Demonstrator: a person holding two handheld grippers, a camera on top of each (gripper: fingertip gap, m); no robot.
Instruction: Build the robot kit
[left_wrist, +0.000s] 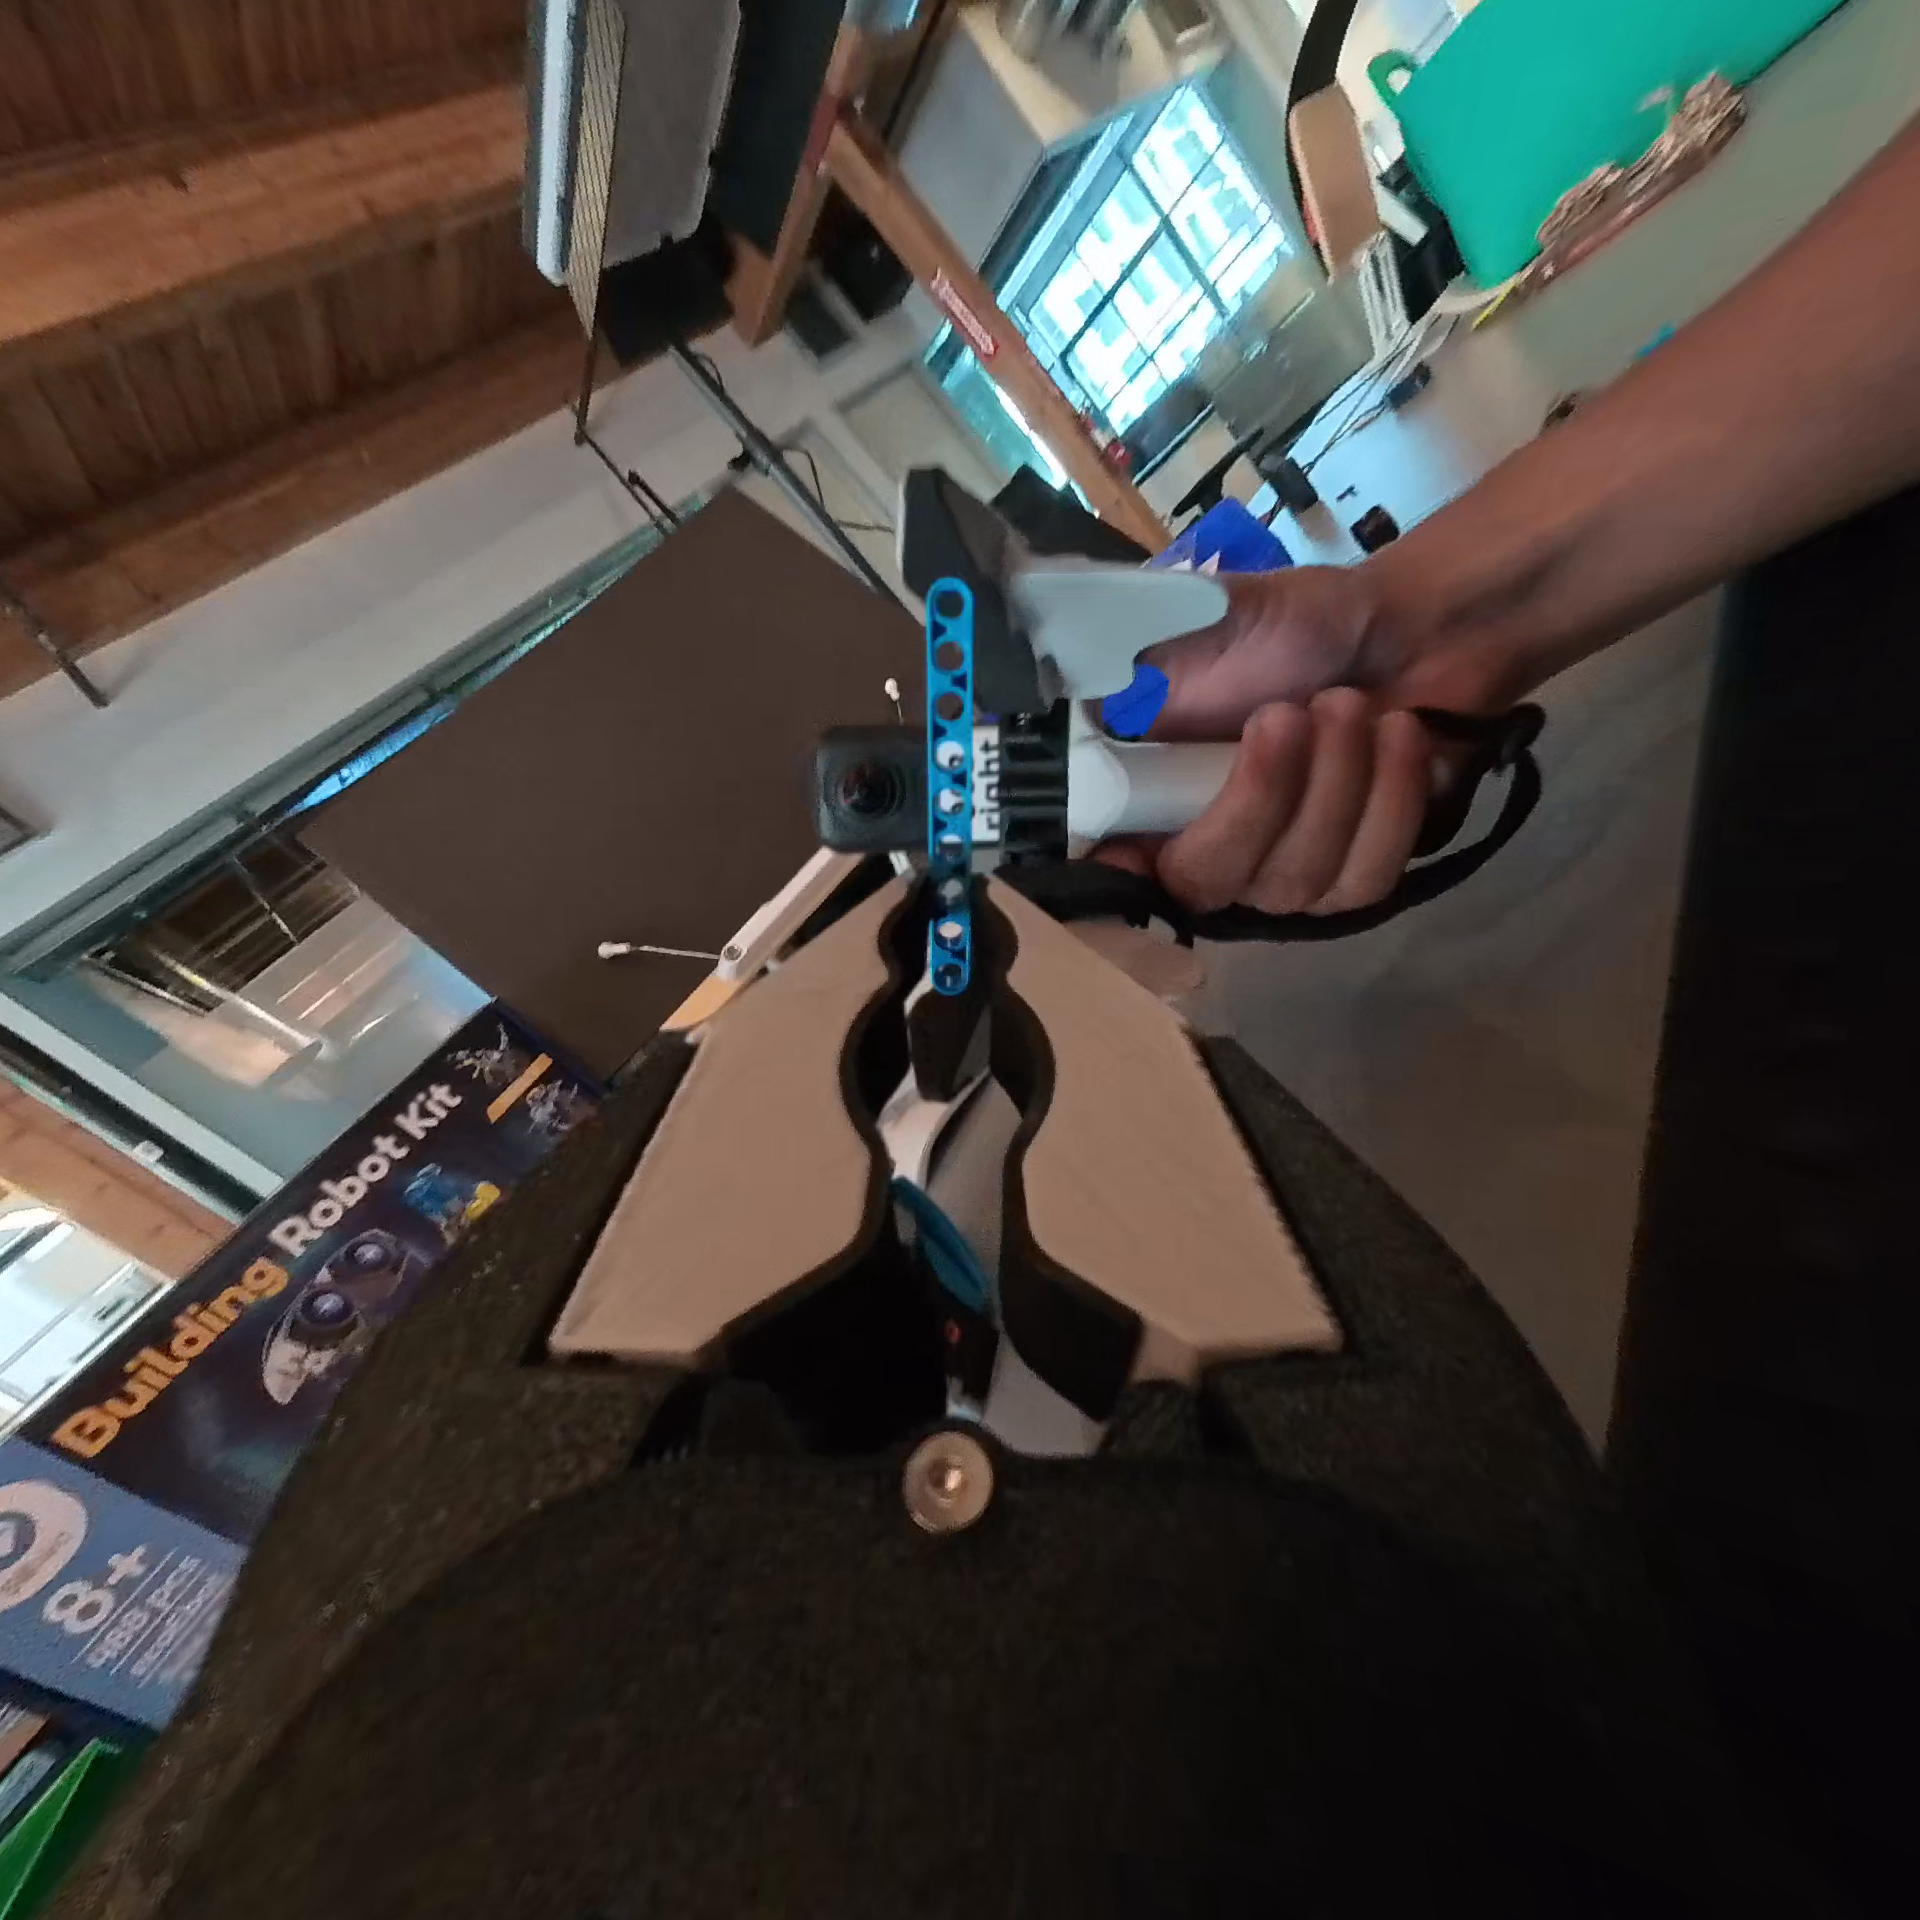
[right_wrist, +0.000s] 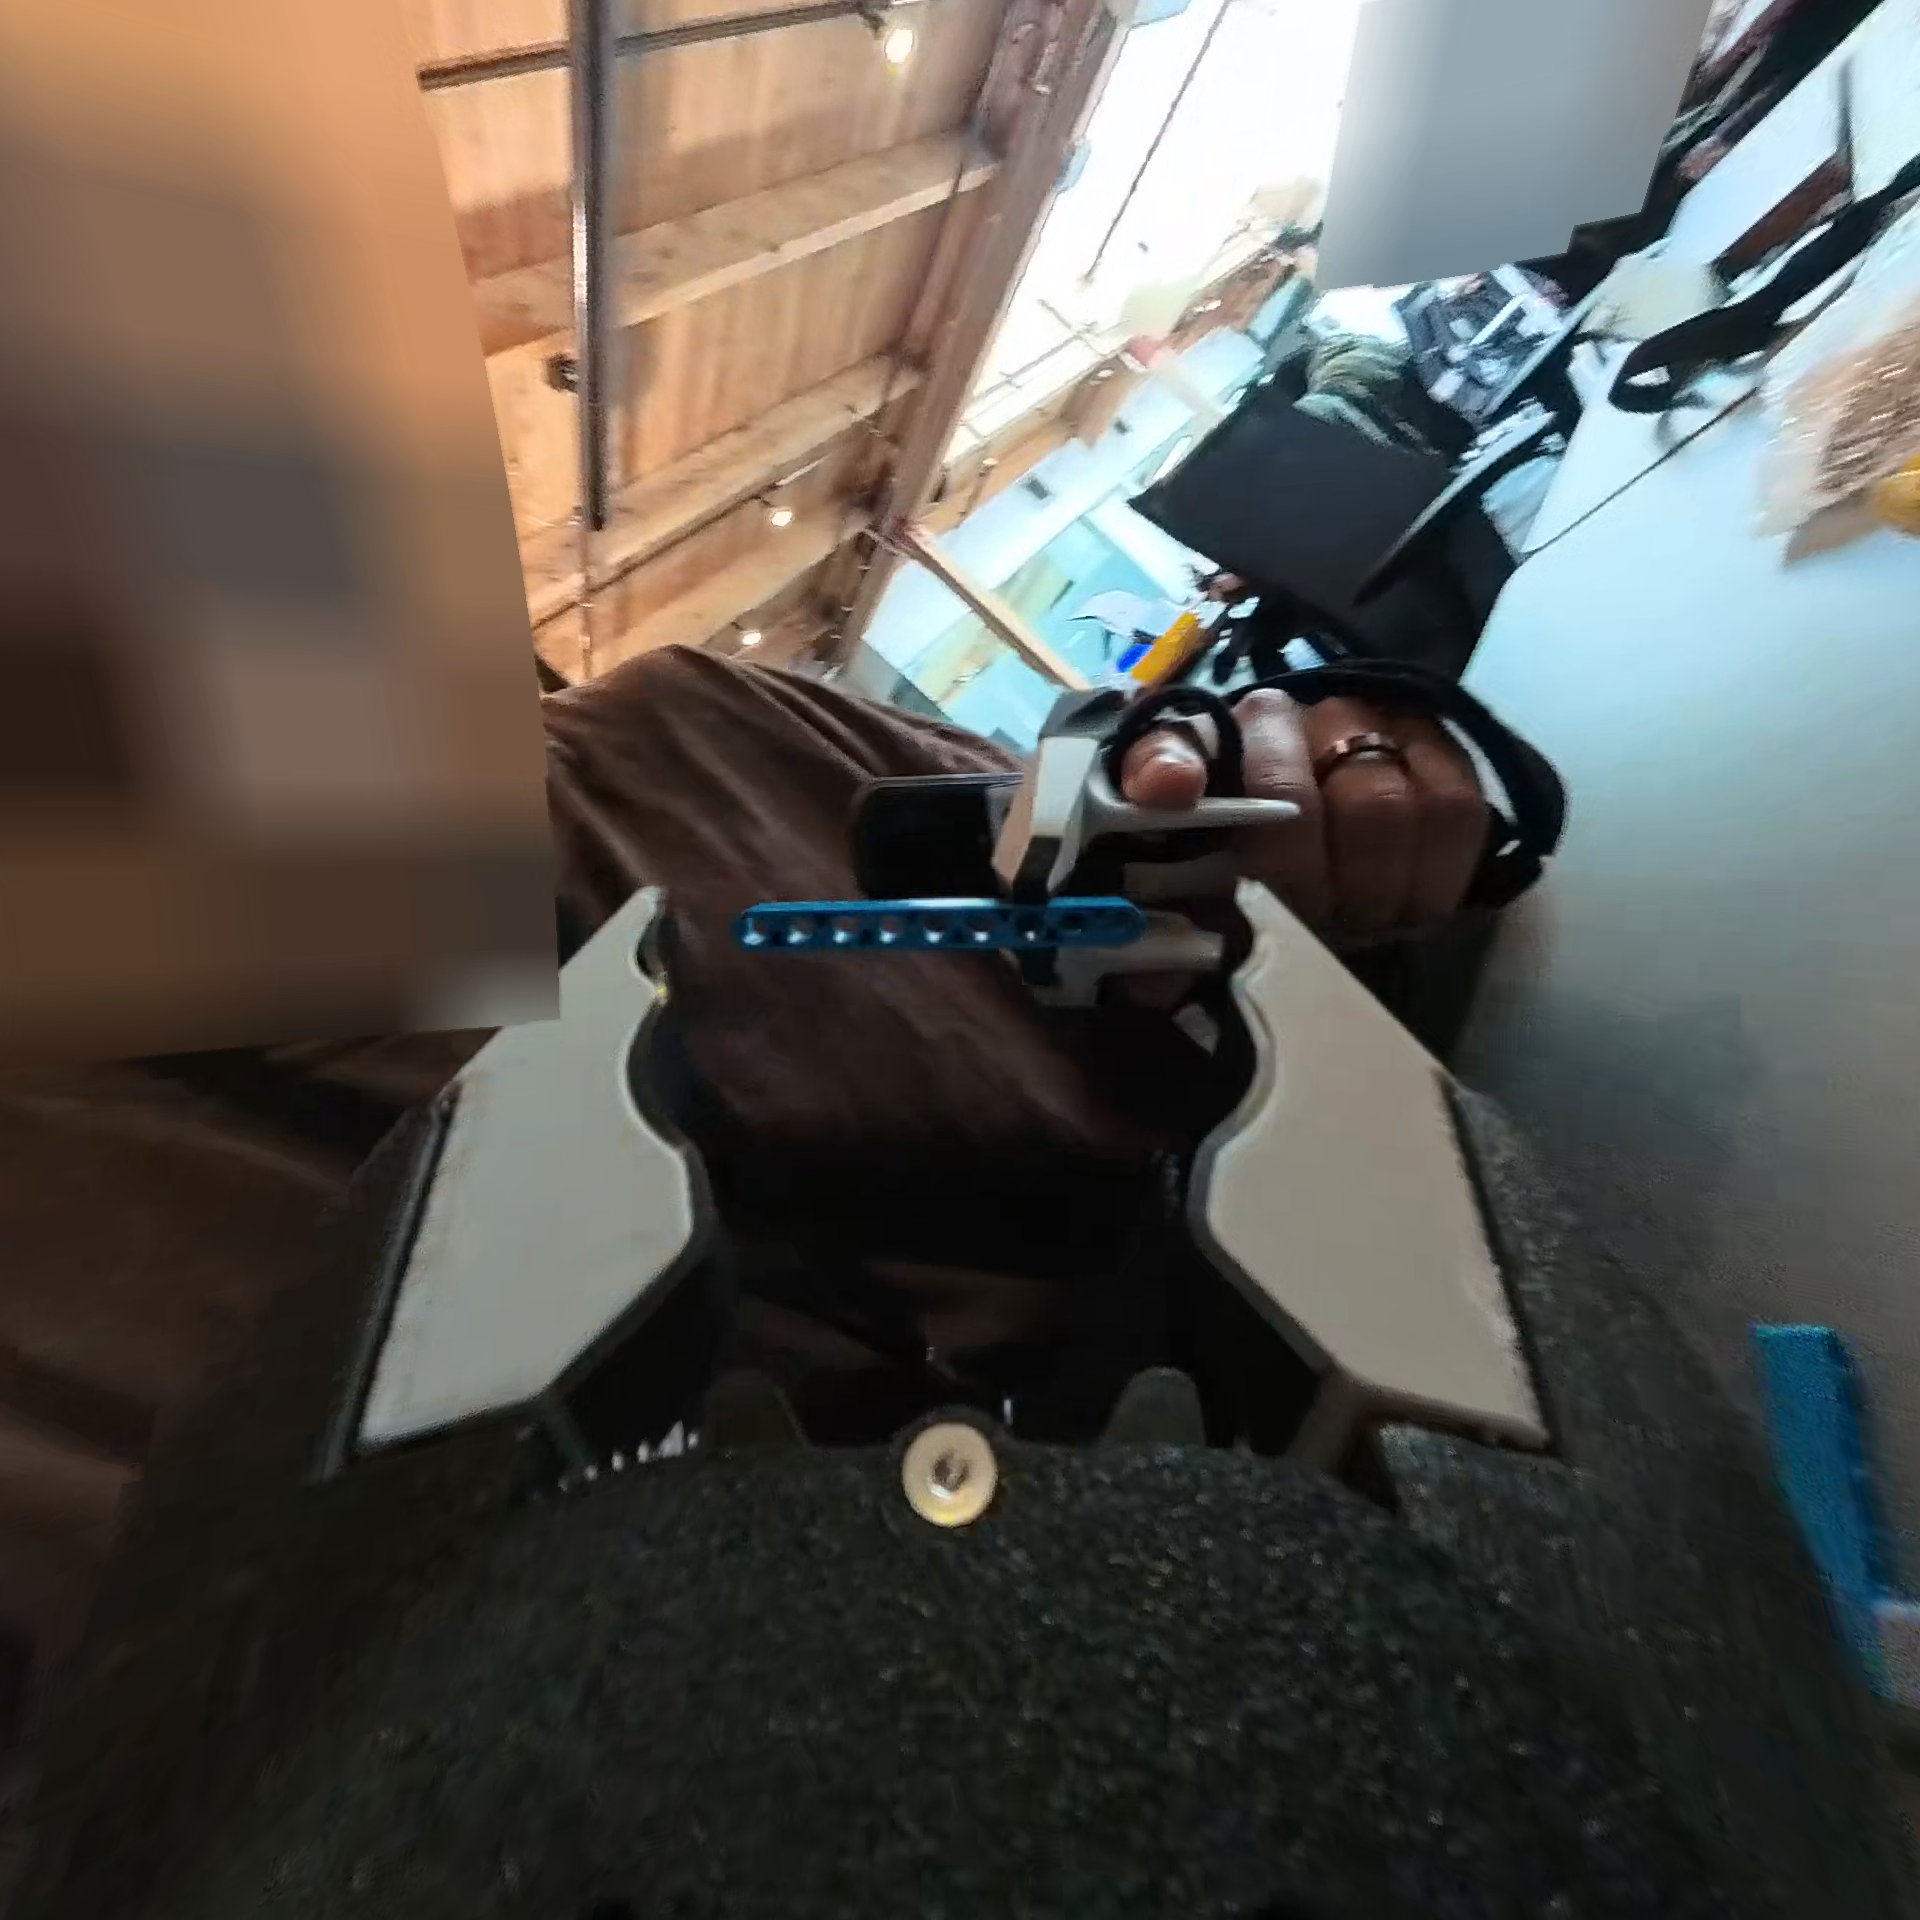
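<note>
We note left claw (left_wrist: 951, 935) clenched on blue perforated beam (left_wrist: 950, 769), long axis crosswise to its fingers; right claw (right_wrist: 951, 935) released, facing beam, just apart.

We see the left gripper (left_wrist: 951, 894) with jaws nearly closed, pointing at 12 o'clock; the right gripper (right_wrist: 951, 956), jaws spread wide, faces it.

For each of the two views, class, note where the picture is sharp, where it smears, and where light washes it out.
Left wrist view: blue beam fairly sharp, printed box and windows smeared, wide-angle bending at edges. Right wrist view: blue beam crisp, right gripper fingers soft, bright opening overexposed.
</note>
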